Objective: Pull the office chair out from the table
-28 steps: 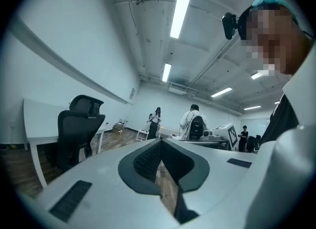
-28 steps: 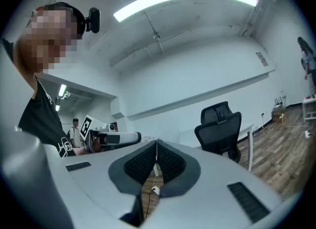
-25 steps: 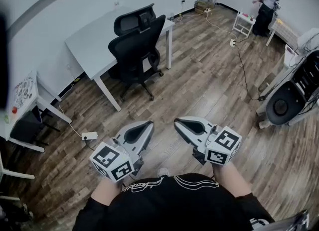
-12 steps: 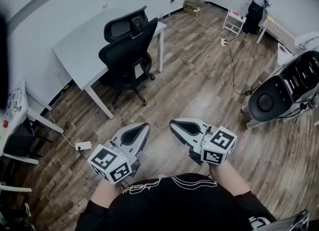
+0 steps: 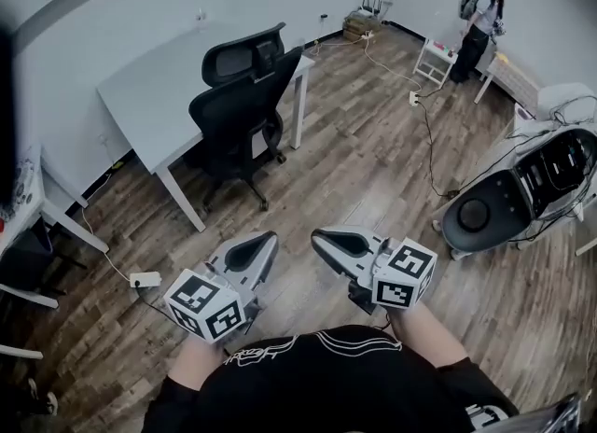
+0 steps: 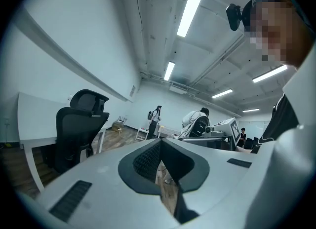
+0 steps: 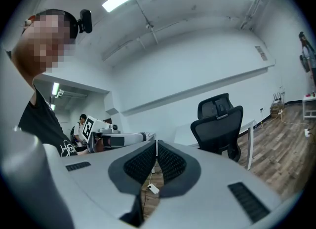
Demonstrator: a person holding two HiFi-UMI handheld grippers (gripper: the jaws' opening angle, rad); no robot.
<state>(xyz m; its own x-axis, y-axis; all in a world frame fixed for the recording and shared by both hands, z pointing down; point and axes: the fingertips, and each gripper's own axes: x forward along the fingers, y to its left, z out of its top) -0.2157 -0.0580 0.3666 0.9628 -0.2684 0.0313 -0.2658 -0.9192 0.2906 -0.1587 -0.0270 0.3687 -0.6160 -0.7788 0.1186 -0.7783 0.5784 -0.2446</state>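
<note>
Approach step; chair (image 5: 241, 104) tucked against the table (image 5: 140, 95), well apart from both tools; left tool (image 5: 269, 237) and right tool (image 5: 317, 235) closed, empty, held about level; next: close in, open, grip the chair's back.

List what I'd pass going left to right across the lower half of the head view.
White plug box on the floor → left gripper → right gripper → big grey round-fronted machine.
</note>
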